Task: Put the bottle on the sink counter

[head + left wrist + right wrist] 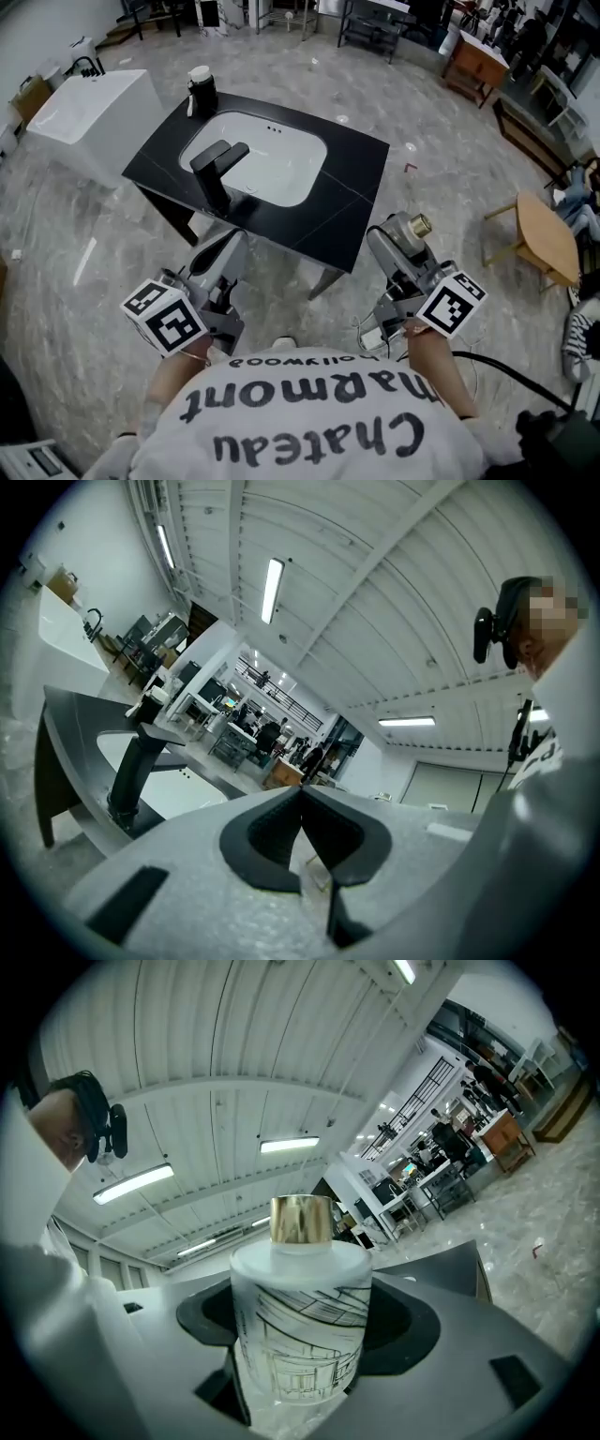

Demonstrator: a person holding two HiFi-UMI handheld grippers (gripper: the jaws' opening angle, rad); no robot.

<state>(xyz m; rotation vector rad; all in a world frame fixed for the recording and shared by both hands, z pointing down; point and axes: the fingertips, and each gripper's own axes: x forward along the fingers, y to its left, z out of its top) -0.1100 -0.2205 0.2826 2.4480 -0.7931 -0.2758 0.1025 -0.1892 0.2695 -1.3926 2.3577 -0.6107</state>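
A person stands with elbows bent and a pair of tongs gripped in each hand, close to the chest. The left tongs (228, 251) angle forward and upward, their jaws pressed together with nothing between them. The right tongs (405, 234) angle upward too, their jaws clamped on the sides of a frosted bottle (300, 1326) that stands upright with its gold cap on top.

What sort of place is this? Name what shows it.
Probably an open workshop or lab hall, not a home bathroom: the black sink counter stands freely on open floor, a spare white basin stands nearby, and shelving and a desk line the far side.
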